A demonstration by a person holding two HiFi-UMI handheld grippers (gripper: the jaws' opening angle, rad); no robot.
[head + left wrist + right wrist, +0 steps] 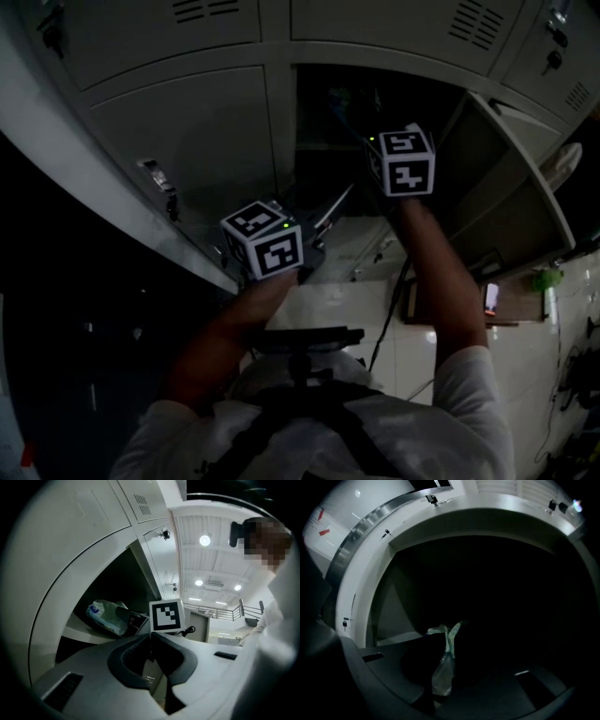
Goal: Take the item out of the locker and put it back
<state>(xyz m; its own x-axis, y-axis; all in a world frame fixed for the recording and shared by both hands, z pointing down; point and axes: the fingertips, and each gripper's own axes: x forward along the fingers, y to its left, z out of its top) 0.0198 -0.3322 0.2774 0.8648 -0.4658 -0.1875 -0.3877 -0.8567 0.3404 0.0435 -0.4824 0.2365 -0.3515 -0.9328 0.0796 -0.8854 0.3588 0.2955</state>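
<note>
A crinkled clear plastic packet with blue print lies on the shelf of the open locker compartment. My right gripper reaches into the dark compartment and is shut on a thin edge of that packet. Its marker cube shows in front of the opening in the head view. My left gripper hangs lower, outside the locker, with its tips together and nothing between them. Its marker cube sits below and left of the right one.
The compartment's door swings open to the right. Closed grey locker doors surround the opening on the left and above. A lit hall with a railing lies behind. The person's torso and sleeves fill the bottom of the head view.
</note>
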